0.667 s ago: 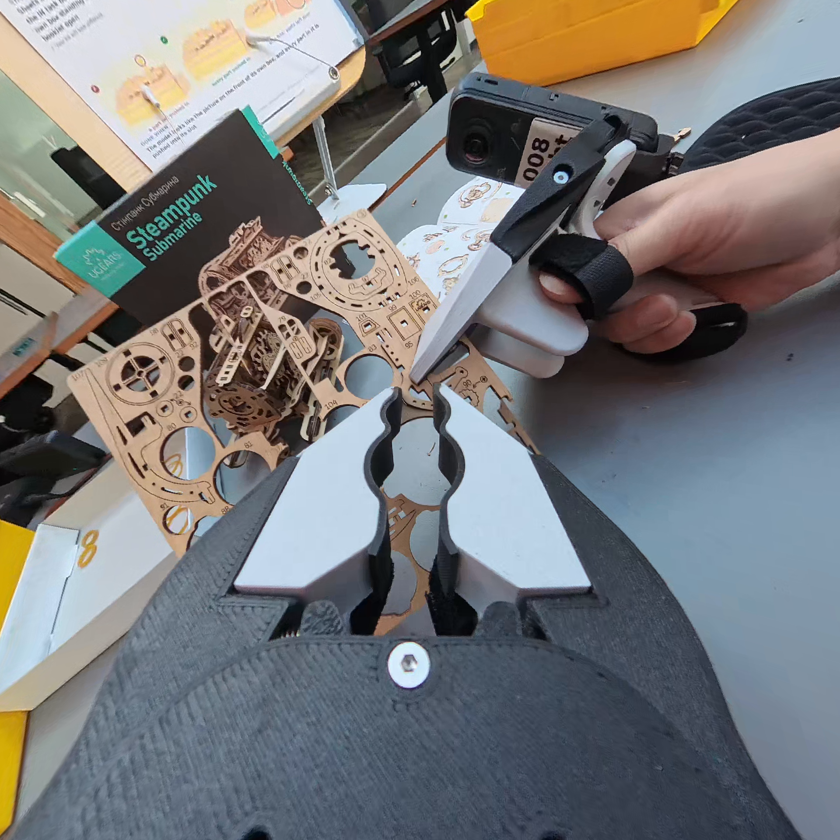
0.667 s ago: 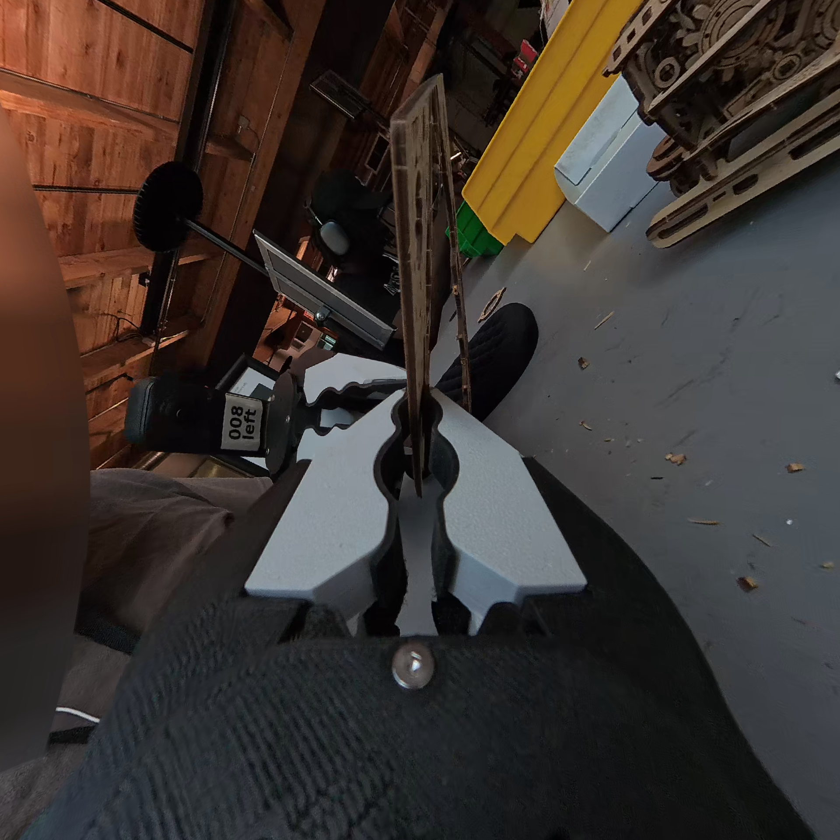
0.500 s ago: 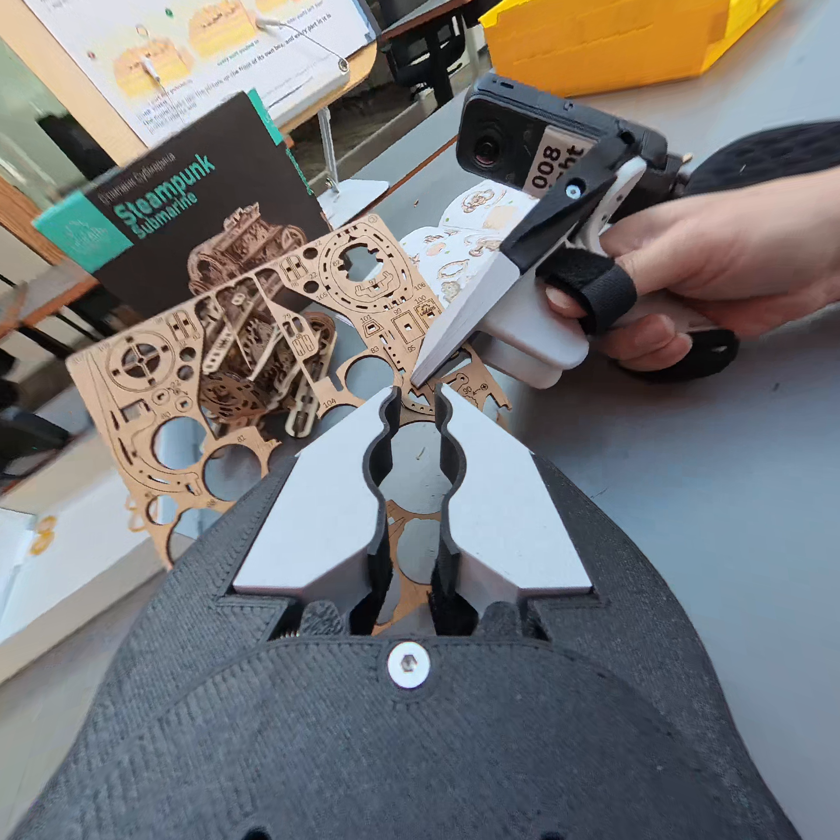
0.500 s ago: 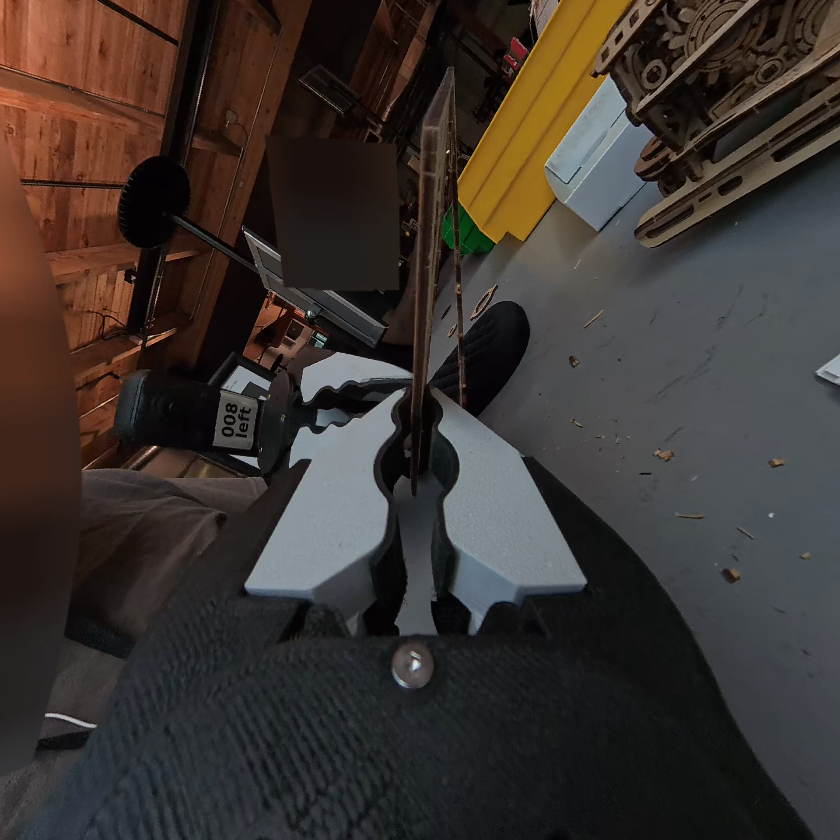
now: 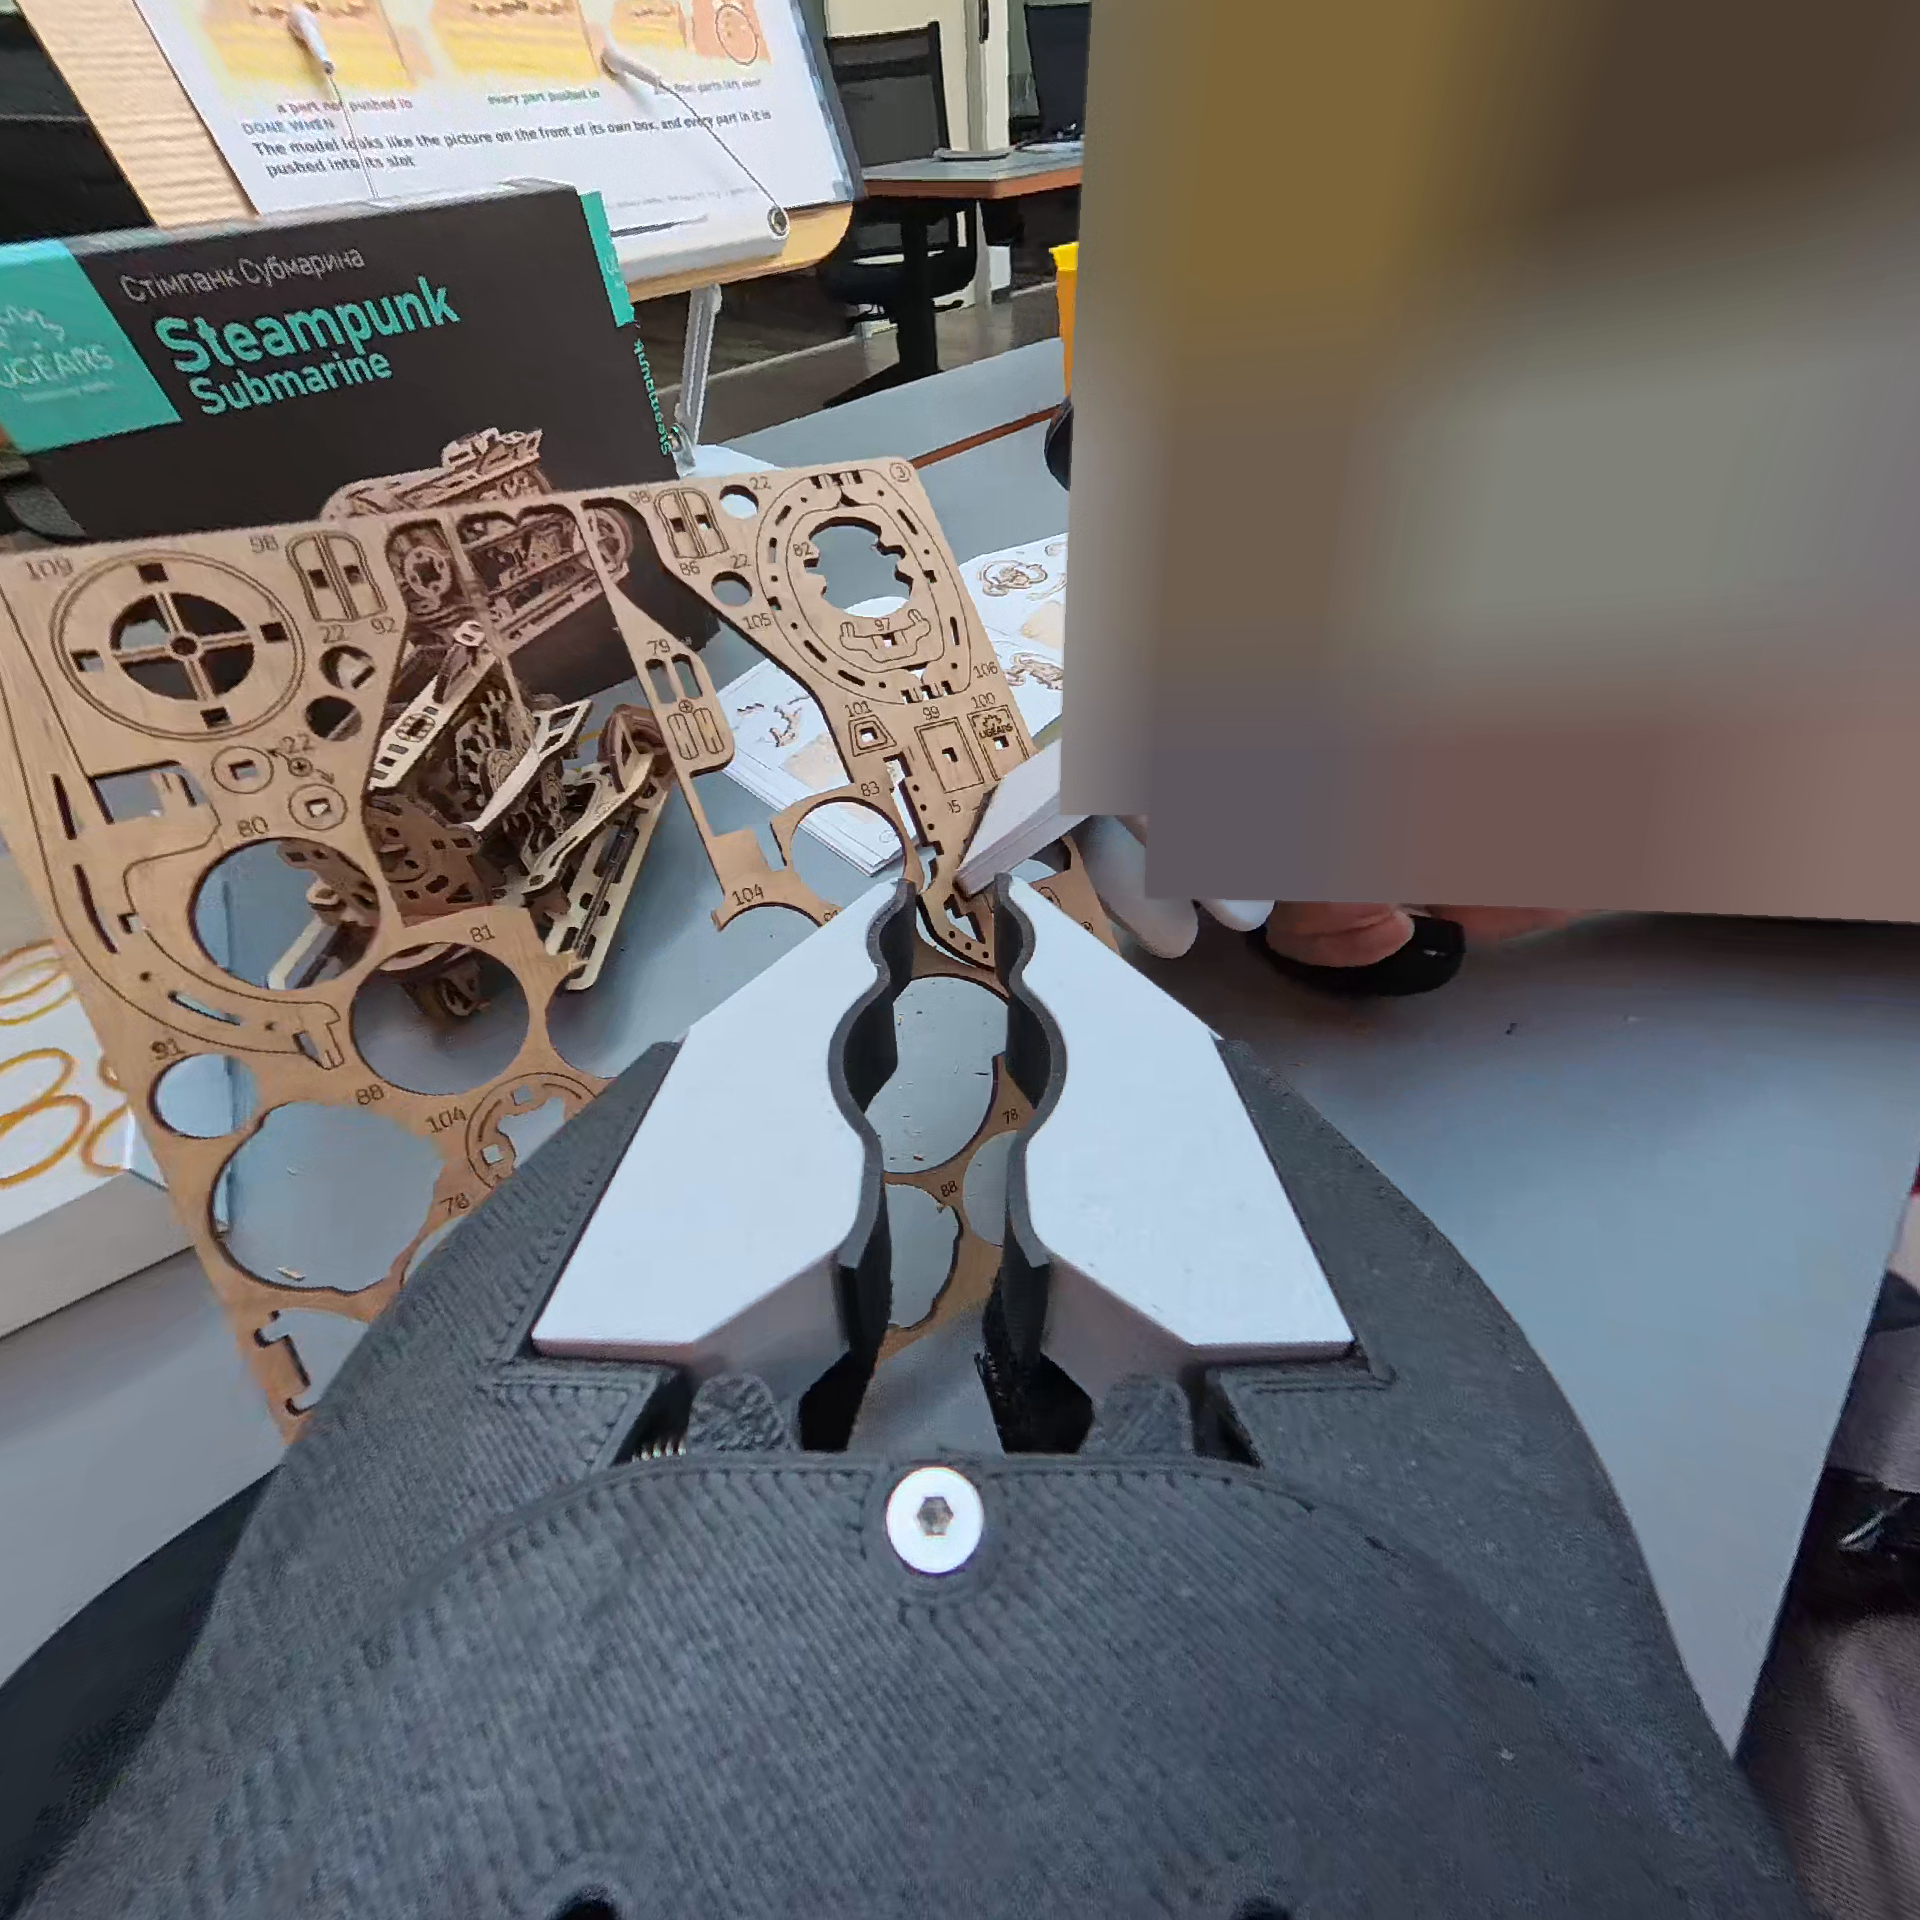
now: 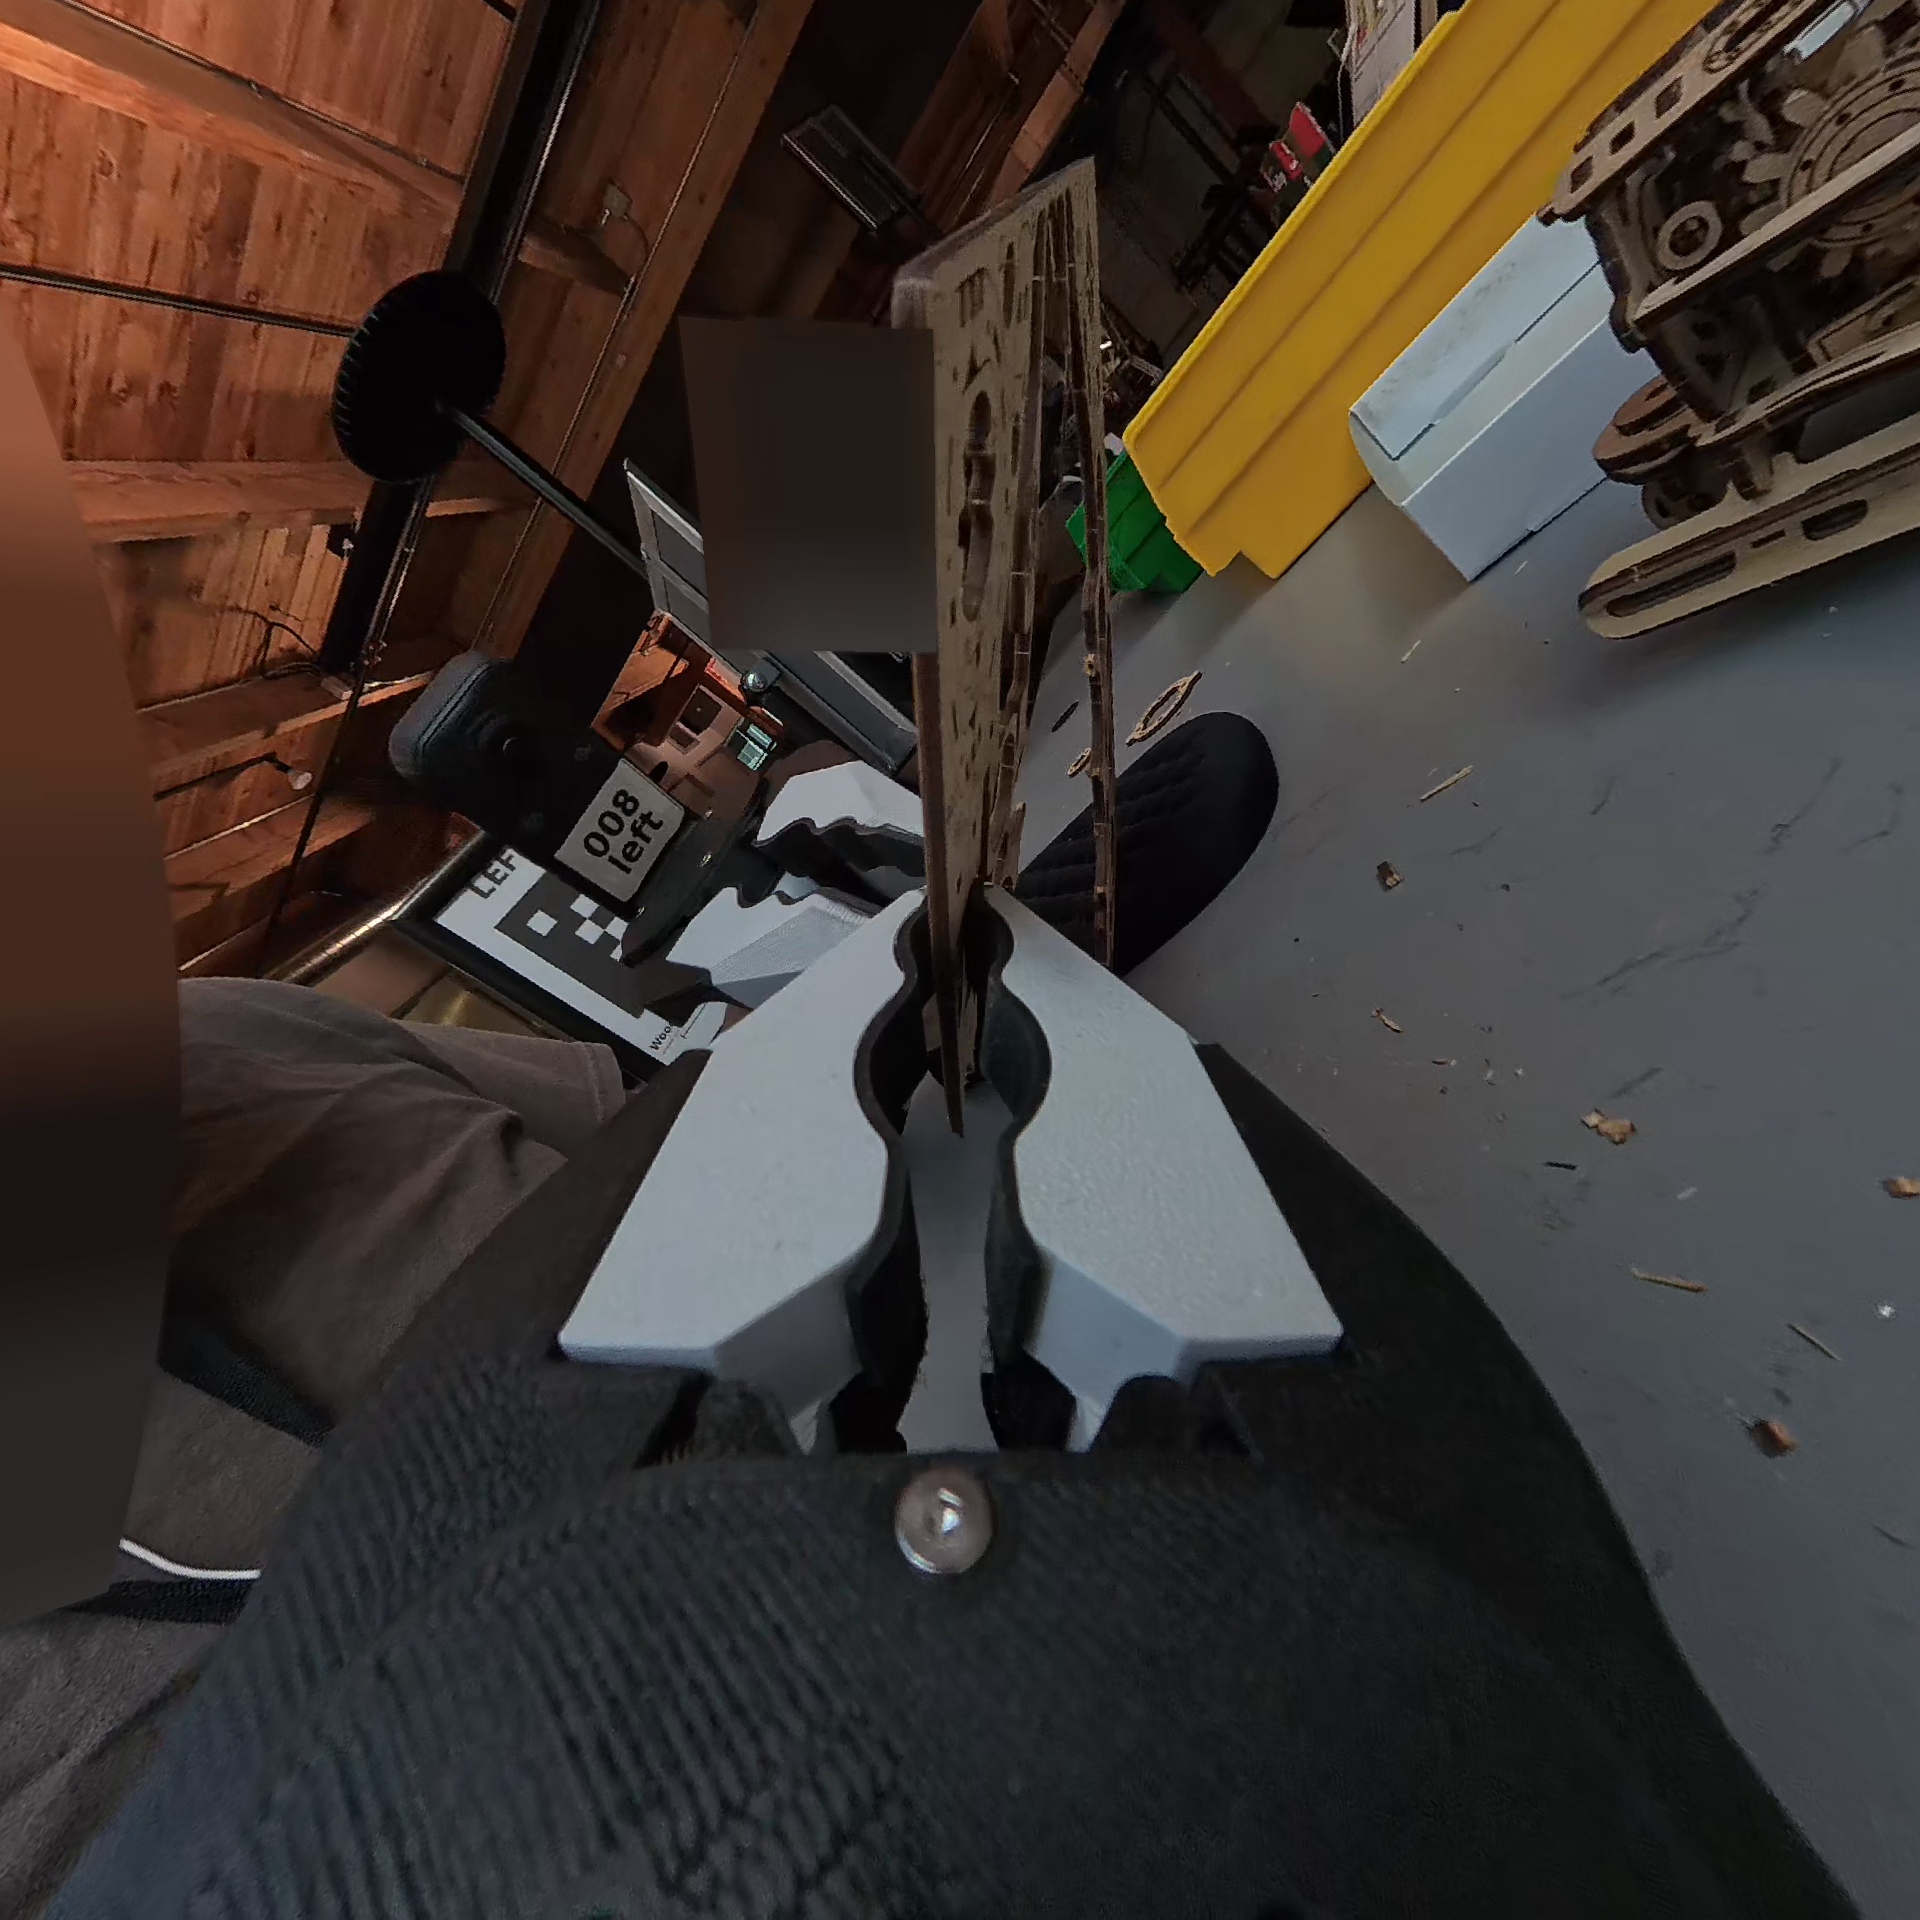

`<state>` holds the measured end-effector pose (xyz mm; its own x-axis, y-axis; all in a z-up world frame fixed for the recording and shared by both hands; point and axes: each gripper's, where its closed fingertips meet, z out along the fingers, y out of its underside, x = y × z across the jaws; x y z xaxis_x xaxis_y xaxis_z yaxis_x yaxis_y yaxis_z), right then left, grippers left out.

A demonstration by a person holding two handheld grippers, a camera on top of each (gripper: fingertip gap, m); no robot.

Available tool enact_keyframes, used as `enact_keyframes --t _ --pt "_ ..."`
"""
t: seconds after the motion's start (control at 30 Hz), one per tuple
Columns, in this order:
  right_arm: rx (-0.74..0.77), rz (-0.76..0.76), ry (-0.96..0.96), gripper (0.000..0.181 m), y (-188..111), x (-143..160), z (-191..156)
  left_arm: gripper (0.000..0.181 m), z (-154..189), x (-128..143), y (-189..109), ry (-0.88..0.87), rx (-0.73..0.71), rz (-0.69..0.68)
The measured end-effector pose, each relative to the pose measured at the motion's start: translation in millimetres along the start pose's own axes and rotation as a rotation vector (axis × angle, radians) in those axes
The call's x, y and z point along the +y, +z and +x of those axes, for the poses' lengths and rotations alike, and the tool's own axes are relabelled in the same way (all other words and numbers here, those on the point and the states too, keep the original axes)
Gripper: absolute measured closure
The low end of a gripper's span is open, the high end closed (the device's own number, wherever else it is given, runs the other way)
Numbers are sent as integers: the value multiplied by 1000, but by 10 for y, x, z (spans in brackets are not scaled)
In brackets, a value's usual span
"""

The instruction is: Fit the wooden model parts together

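A laser-cut wooden parts sheet (image 5: 748, 883) stands upright on the grey table, with several round holes where parts were removed. My right gripper (image 6: 961, 914) is shut on its edge, and the sheet (image 6: 997, 468) shows nearly edge-on in the right wrist view. In the left wrist view only a white fingertip (image 5: 1013, 842) of the right gripper shows below a blur patch. My left gripper (image 5: 956, 899) is open by a narrow gap and empty, just in front of the sheet's lower right part. It also shows beside the sheet in the right wrist view (image 6: 831, 862). The assembled wooden model (image 5: 488, 748) stands behind the sheet.
The dark product box (image 5: 312, 343) and an instruction board (image 5: 520, 94) stand behind the model. A booklet (image 5: 790, 748) lies flat. A yellow bin (image 6: 1299, 343), a white box (image 6: 1486, 436) and the model (image 6: 1766, 312) are at the far side. Wood chips (image 6: 1610, 1127) litter the table. The grippers are tip to tip, or close to it.
The sheet has been turned more upright and square to the left wrist view, and my left gripper has come closer to it. Both grips are unchanged.
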<state>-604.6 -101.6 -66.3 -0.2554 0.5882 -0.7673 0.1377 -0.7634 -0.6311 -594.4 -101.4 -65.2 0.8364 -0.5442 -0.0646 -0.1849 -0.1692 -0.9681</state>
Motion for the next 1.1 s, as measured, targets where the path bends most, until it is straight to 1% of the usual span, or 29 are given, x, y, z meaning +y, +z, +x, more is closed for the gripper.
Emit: enact_keyframes --t 0.2,0.27,0.33,0.37,0.47,0.53,0.63,0.87,1.03,1.1 --pt "-23 10 -34 180 -3 -23 -41 169 0 -58 -19 -177 82 27" --pt "-30 21 -43 180 -6 -39 -54 169 1 -82 -18 -203 100 46" --pt "-38 22 -33 180 -5 -41 -52 166 13 -82 -20 -193 108 48" --pt "-39 21 -23 181 -6 -40 -45 167 11 -76 -19 -196 107 45" --pt "-66 19 -36 180 1 -33 -89 180 -28 -100 -43 -266 129 62" --pt "-61 10 1 181 11 -19 -46 180 -46 -56 -36 -303 143 46" --pt "-80 -8 108 181 18 -6 5 181 -49 4 -27 -352 167 31" --pt "-55 -45 146 179 17 49 51 181 -54 66 -22 -420 208 7" --pt "-50 -78 194 168 -1 107 66 181 -68 86 -25 -476 231 9" --pt "-41 -90 191 169 -8 124 72 181 -61 94 -22 -483 239 5"
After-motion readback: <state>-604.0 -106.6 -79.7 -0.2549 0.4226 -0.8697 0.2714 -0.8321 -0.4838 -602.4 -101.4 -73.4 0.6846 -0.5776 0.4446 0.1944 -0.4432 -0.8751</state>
